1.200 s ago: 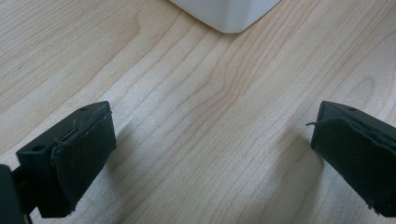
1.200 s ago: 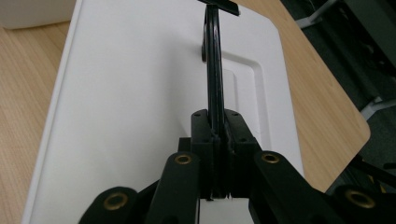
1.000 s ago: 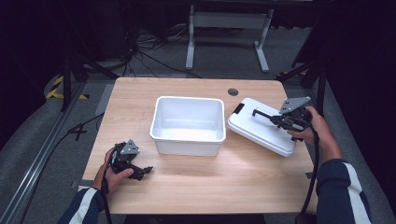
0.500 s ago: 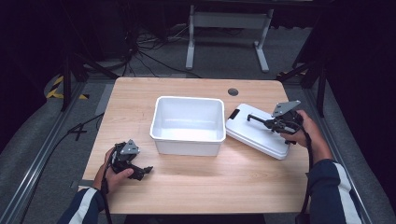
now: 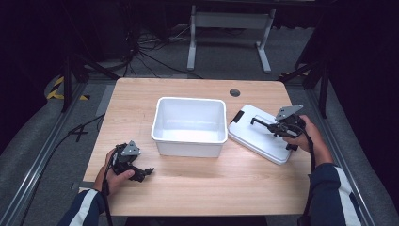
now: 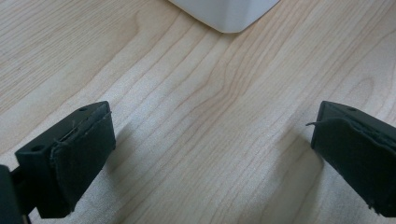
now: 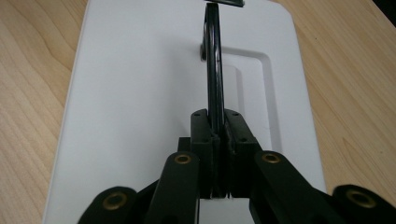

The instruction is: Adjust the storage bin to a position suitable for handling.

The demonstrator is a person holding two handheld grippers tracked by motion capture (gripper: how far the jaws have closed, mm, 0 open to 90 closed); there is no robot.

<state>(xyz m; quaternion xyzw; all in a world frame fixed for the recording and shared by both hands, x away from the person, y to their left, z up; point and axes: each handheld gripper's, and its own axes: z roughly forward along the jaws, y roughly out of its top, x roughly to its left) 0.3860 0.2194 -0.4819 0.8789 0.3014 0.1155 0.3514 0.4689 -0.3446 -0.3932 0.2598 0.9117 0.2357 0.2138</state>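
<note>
Two grippers, right gripper (image 7: 216,135) jaws clamped on lid handle (image 7: 214,65), lid (image 5: 261,132) shifted leftward, left gripper (image 6: 212,154) jaws apart.

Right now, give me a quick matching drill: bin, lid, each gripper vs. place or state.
Things:
1. white bin
2. white lid
3. left gripper
4. right gripper

States:
A. jaws wide apart over bare wood
B. jaws shut on the lid's black handle
C. open-topped, nothing inside, mid-table
D. lying on the table to the bin's right

Pairs: 1-C, 2-D, 3-A, 4-B
</note>
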